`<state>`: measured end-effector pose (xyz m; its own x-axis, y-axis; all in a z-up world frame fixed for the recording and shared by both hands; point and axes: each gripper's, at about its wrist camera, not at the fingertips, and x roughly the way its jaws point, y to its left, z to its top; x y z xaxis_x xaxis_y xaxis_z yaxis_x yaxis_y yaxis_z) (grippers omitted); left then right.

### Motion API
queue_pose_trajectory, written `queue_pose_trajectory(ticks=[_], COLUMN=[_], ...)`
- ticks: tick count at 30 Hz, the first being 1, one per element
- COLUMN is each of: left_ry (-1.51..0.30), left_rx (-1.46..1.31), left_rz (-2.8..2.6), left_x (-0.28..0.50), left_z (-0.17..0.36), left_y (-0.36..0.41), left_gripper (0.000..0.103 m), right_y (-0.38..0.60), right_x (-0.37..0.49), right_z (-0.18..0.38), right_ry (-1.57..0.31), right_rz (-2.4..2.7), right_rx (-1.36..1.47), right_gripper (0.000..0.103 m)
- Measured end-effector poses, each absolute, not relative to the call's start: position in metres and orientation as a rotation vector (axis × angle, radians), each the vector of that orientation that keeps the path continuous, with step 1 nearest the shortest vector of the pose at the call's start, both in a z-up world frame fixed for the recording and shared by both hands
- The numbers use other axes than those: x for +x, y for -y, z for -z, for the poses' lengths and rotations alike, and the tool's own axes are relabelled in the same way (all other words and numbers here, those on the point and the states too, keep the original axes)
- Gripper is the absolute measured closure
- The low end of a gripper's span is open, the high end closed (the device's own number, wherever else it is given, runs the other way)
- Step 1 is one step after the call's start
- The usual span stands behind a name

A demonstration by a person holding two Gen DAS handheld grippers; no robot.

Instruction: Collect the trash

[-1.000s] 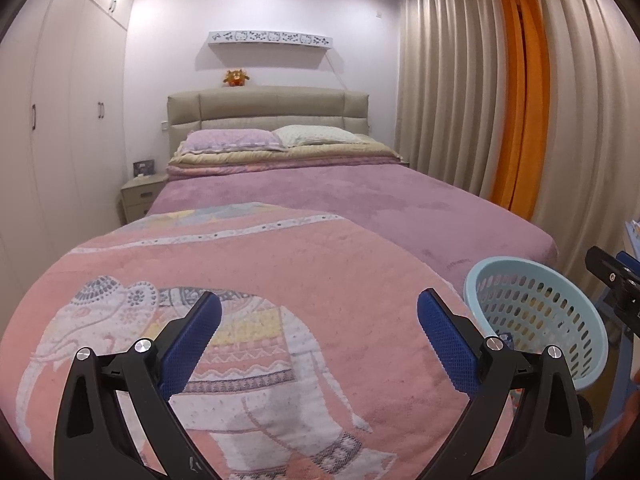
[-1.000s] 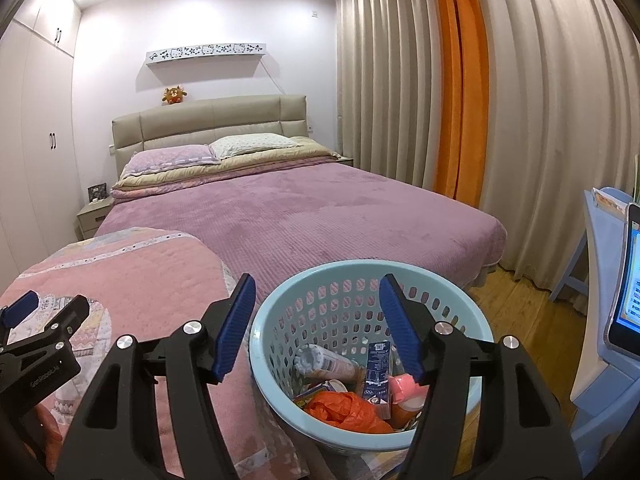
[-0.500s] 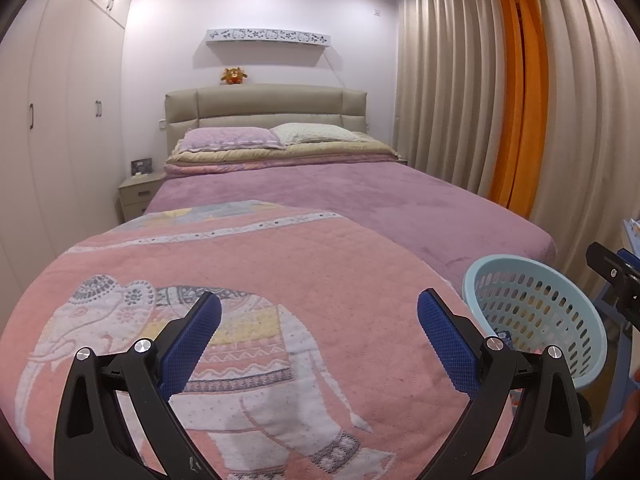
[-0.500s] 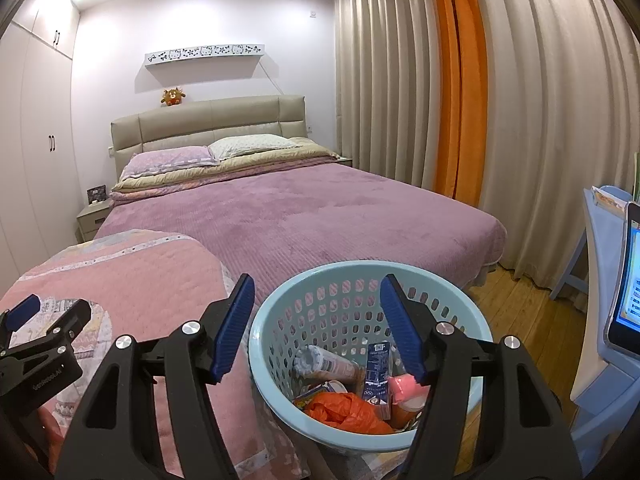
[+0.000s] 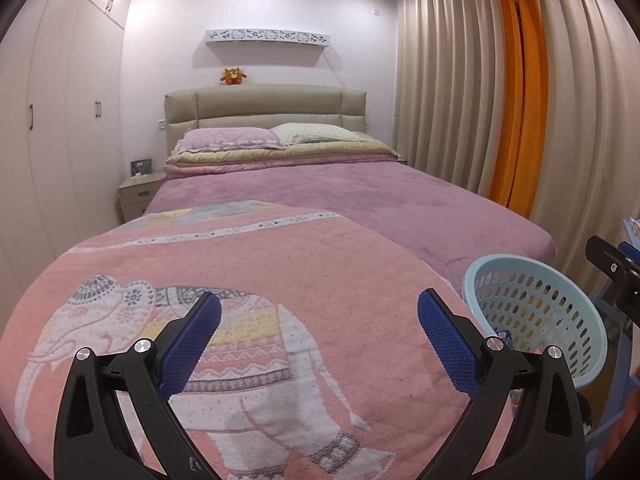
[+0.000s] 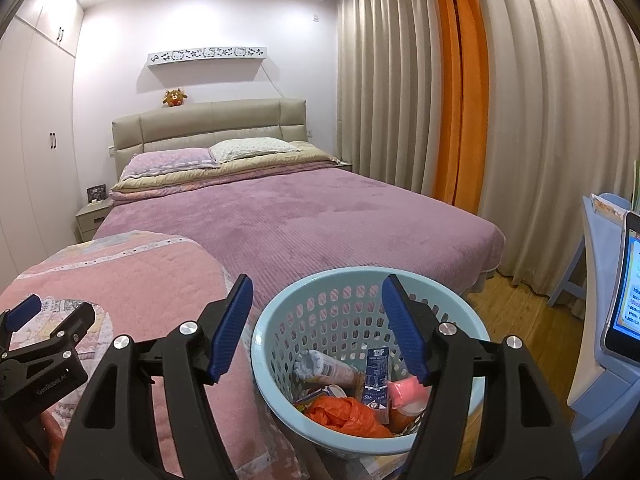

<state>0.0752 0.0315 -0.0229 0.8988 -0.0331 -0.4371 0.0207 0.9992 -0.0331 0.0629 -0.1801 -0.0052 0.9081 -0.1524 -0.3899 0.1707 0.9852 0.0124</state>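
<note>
We look past both sets of jaws at a bed (image 5: pixel 360 200) with a purple cover, filling the room ahead of them. A pink elephant blanket (image 5: pixel 248 280) lies directly under and ahead of our left gripper (image 5: pixel 319 334), whose jaws stand wide apart with nothing between them. From our right wrist view the same blanket (image 6: pixel 132 276) sits to the left of the jaws, and the left gripper (image 6: pixel 24 312) shows at the left edge.

Our right gripper (image 6: pixel 317 327) is also spread wide and empty, hanging above the near left rim of the light blue basket (image 6: pixel 452 300); its right finger overlaps the basket's opening. From the left wrist view the basket (image 5: pixel 560 280) stands to the right of the jaws, beside the bed's corner.

Below and between the right jaws the basket holds the trash: an orange plastic bag (image 6: pixel 344 416), a pale tube-like wrapper (image 6: pixel 324 368), a dark blue carton (image 6: pixel 376 376), and something pink (image 6: pixel 406 394), perhaps a cup, half hidden by the right finger.
</note>
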Motion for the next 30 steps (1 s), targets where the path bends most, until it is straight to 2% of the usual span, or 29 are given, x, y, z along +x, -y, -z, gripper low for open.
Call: queue_pose_trajectory(ticks=[30], left_ry=[-0.444], left_rx=[-0.016], left_rz=[0.032], left_x=[0.0736], left_z=[0.0201], left_y=[-0.0297], left_gripper=[0.007], right_y=[0.1827], right_x=[0.0645], right_z=[0.0039], right_ry=[-0.409], right_rz=[0.160], right_rx=[0.044], right_gripper=[0.039])
